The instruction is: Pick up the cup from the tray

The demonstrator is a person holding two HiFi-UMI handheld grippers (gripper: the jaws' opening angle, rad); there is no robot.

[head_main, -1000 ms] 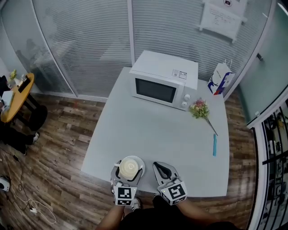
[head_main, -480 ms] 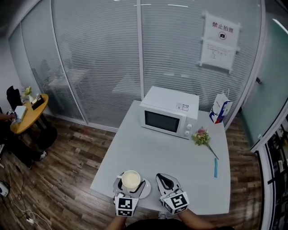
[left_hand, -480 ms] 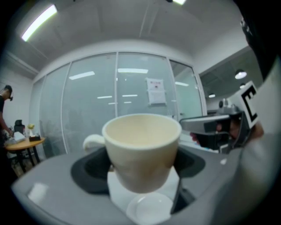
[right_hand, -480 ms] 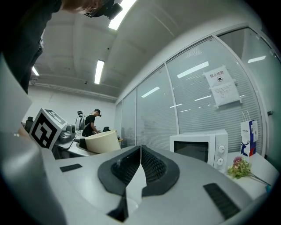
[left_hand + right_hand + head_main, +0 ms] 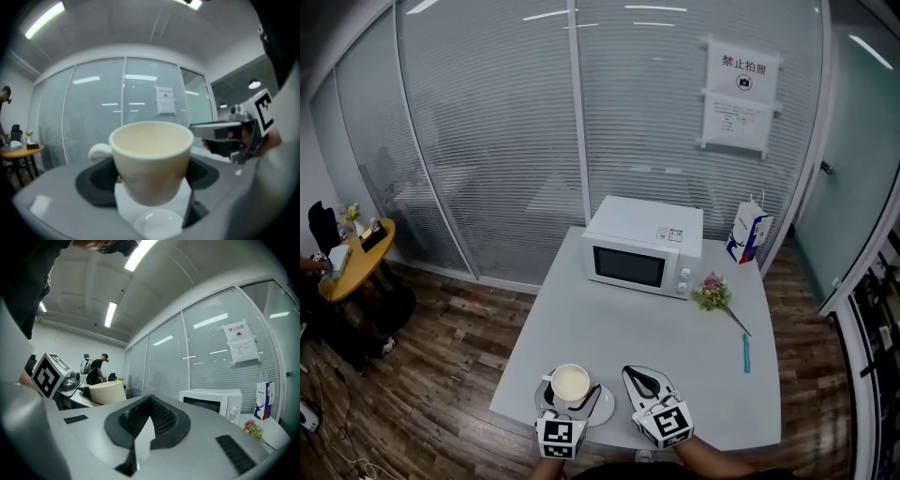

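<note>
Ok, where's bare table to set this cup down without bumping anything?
The widest bare stretch of table lies between the microwave and the saucer. A narrower strip runs between the right claw and the blue pen. The far right is crowded: flowers and paper bag. The left claw holds the cup.

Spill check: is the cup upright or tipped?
Upright: the cup has a level rim and its mouth faces up, held between the left claw jaws.

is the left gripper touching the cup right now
Touching. The left gripper view shows the left gripper closed on the cup, its dark pads pressed against both sides.
</note>
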